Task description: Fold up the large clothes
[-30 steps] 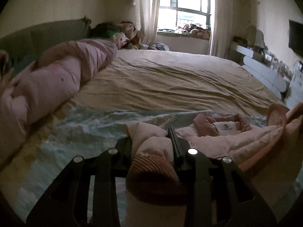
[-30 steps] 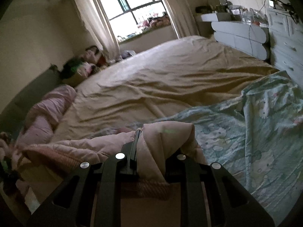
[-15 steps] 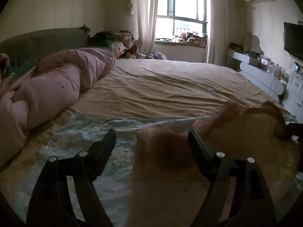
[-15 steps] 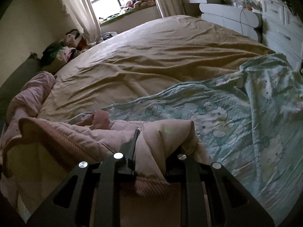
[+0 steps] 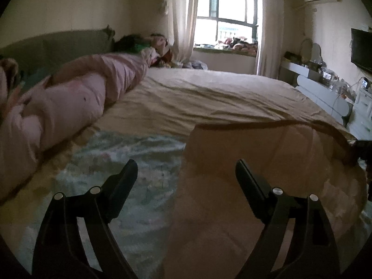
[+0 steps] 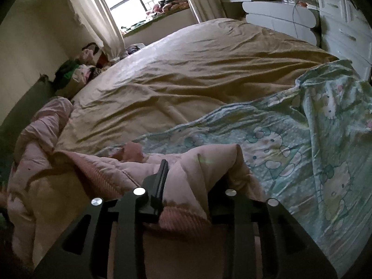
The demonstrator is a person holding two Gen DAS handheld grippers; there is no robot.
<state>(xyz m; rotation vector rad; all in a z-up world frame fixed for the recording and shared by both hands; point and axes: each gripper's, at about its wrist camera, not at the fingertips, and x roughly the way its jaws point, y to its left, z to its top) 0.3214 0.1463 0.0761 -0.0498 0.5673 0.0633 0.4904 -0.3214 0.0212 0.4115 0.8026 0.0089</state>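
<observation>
The pink padded jacket lies on the bed over the pale green cartoon-print sheet. In the left wrist view it fills the lower right, blurred. My left gripper is open, its jaws spread wide over the jacket's left edge and holding nothing. In the right wrist view my right gripper is shut on a fold of the jacket near its ribbed hem. The rest of the jacket trails to the left.
A tan bedspread covers the far bed. A rolled pink duvet lies along the green headboard at left. A clothes pile sits near the window. A white dresser and low shelf stand at right.
My left gripper has opened and let go of the jacket's ribbed cuff, then risen. The jacket now lies spread flatter. My right gripper keeps its hold and has moved slightly.
</observation>
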